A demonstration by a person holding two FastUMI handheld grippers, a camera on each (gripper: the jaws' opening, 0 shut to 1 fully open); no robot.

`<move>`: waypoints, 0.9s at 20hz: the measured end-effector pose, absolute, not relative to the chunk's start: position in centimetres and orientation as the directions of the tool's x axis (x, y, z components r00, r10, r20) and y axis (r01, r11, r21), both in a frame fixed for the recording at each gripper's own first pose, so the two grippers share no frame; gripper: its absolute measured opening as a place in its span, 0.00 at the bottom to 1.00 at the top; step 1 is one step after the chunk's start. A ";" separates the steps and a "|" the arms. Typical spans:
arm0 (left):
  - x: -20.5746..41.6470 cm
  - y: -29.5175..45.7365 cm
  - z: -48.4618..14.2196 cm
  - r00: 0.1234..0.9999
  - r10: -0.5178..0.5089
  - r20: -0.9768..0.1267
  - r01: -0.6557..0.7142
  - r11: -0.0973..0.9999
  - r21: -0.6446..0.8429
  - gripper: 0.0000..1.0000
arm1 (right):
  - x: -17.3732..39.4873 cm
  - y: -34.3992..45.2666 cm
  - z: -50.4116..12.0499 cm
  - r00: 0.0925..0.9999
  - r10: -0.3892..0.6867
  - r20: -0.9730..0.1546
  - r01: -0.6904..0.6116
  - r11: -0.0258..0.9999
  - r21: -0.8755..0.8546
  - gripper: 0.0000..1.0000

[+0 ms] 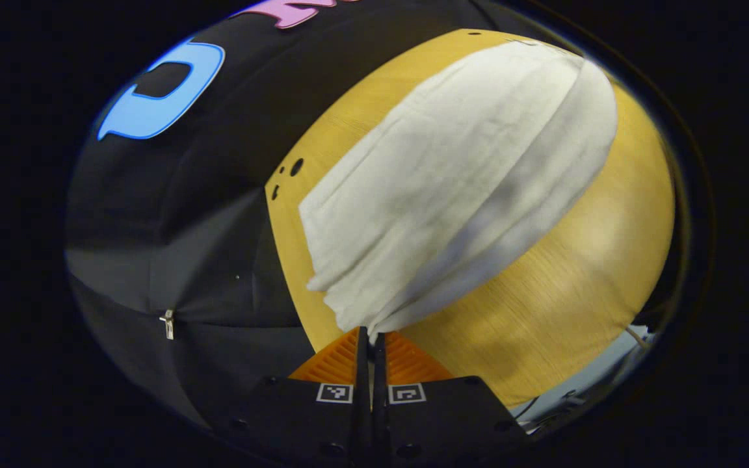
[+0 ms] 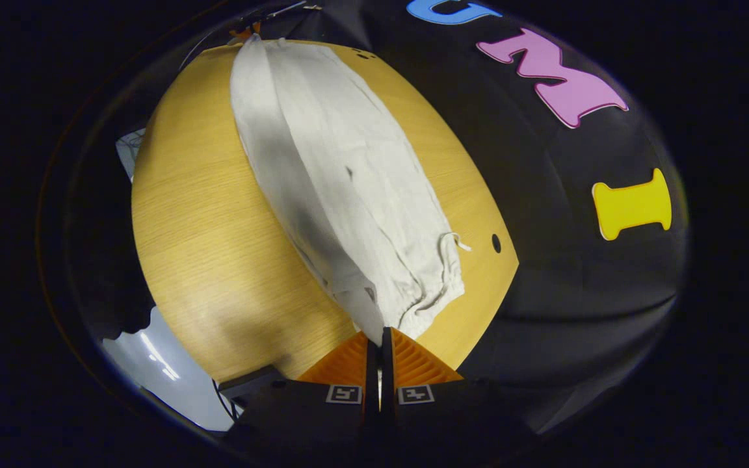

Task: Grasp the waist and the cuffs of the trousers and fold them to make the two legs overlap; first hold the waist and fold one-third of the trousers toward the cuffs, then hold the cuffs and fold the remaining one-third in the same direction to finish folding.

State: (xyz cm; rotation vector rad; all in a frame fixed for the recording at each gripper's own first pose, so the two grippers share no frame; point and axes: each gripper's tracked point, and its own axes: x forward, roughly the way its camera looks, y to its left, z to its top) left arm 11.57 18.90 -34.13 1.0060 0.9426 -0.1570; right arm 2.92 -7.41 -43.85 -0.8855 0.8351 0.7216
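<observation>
White trousers [image 1: 439,175] lie lengthwise on a round-looking wooden table [image 1: 563,286], one leg folded over the other. My left gripper [image 1: 370,335] is shut on the cuff end, which rises off the table into its fingers. In the right gripper view the trousers [image 2: 342,175] stretch away from me, with the gathered waistband [image 2: 433,286] and its drawstring [image 2: 456,242] nearest. My right gripper [image 2: 379,333] is shut on the waist edge, lifted slightly above the table [image 2: 205,234]. The lower leg shows as a shadowed strip along one side.
Black cloth walls close in beyond the table's far edge in both views. Small cable holes [image 1: 296,166] [image 2: 496,243] pierce the tabletop near its rim. Pale floor [image 2: 147,364] and a cable show past the table's near edge.
</observation>
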 end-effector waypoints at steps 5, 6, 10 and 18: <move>18.6 17.8 -32.9 0.649 0.283 -0.706 0.474 0.575 0.667 0.06 | 8.2 -7.6 -43.4 0.534 0.167 -0.829 -0.763 0.517 -0.387 0.05; 19.7 17.5 -32.8 0.650 0.281 -0.706 0.469 0.582 0.664 0.05 | 8.9 -7.6 -43.6 0.528 0.161 -0.834 -0.759 0.529 -0.379 0.05; 23.7 17.1 -33.8 0.629 0.297 -0.718 0.472 0.588 0.657 0.05 | 11.7 -7.2 -46.0 0.485 0.164 -0.859 -0.763 0.559 -0.324 0.05; 28.1 17.0 -37.5 0.527 0.337 -0.780 0.484 0.636 0.601 0.06 | 16.1 -6.1 -51.0 0.372 0.224 -0.901 -0.719 0.683 -0.127 0.05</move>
